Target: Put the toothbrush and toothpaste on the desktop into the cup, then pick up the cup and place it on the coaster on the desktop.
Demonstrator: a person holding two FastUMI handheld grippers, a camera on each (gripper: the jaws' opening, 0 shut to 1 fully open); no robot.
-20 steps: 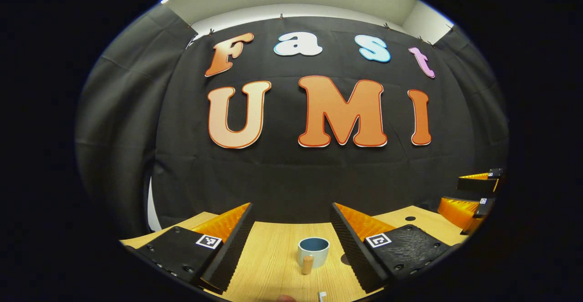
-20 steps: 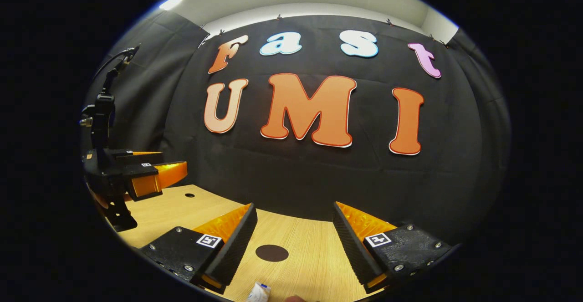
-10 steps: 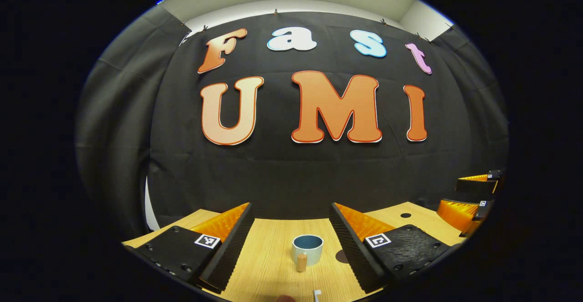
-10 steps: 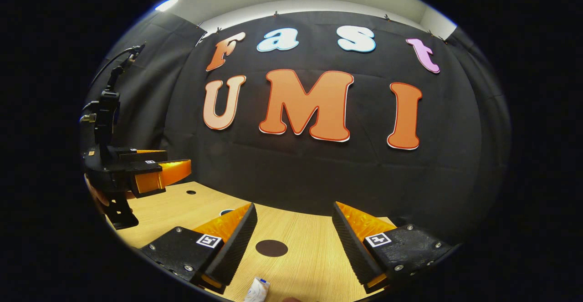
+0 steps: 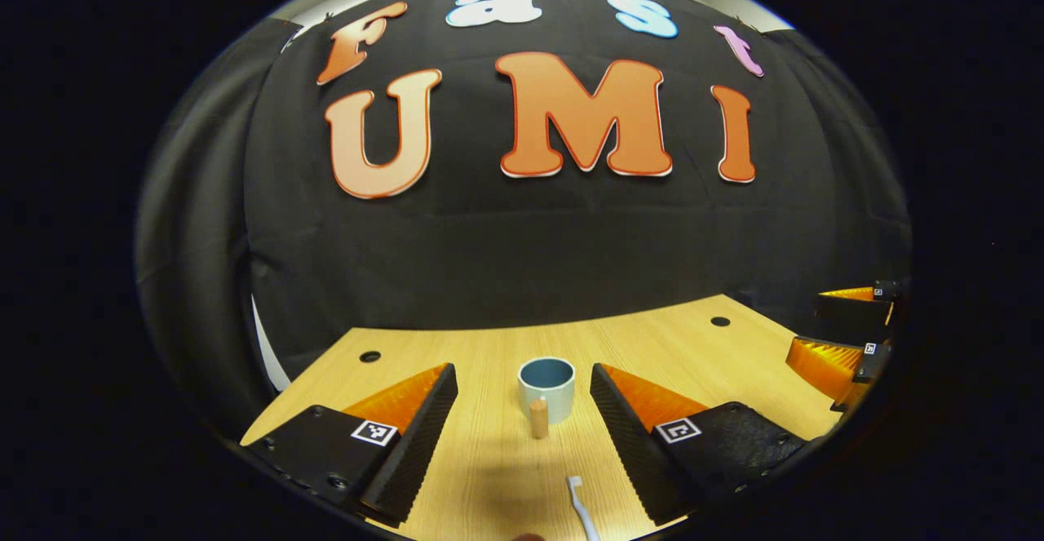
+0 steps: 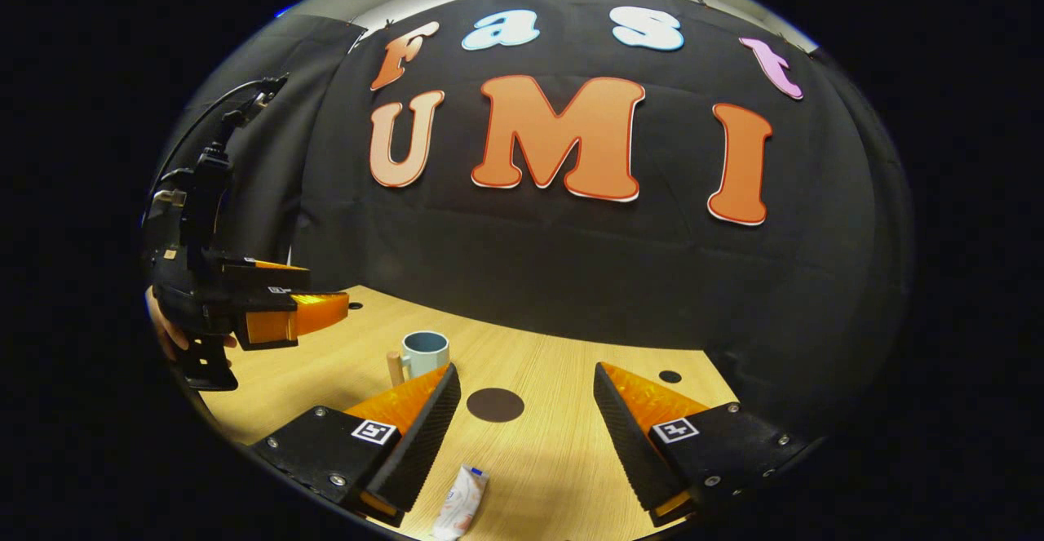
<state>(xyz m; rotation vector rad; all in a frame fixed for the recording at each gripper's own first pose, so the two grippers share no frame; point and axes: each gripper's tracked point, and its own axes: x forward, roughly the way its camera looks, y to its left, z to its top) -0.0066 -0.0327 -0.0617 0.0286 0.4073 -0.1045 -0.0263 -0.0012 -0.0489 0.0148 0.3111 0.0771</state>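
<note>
A pale cup (image 5: 546, 388) with a blue inside and a wooden handle stands upright on the wooden desktop (image 5: 489, 459), straight ahead of my open left gripper (image 5: 524, 419). A white toothbrush (image 5: 581, 508) lies near the bottom edge, between its fingers and below them. In the right gripper view the cup (image 6: 424, 353) stands at the left, beyond the left finger. A dark round coaster (image 6: 495, 404) lies ahead of my open right gripper (image 6: 526, 427). The toothpaste tube (image 6: 461, 510) lies flat near the bottom, close to the left finger. Both grippers hang above the desktop, holding nothing.
The left gripper (image 6: 269, 312) and the hand holding it appear at the far left of the right gripper view, with a cable rising behind. The right gripper (image 5: 848, 345) sits at the right edge of the left gripper view. Small holes (image 5: 369, 356) mark the desktop near the back wall.
Both cameras have tilted downward, so more of the desktop shows. The toothbrush and toothpaste have come further into view, and the cup now appears in the right gripper view. Nothing was grasped.
</note>
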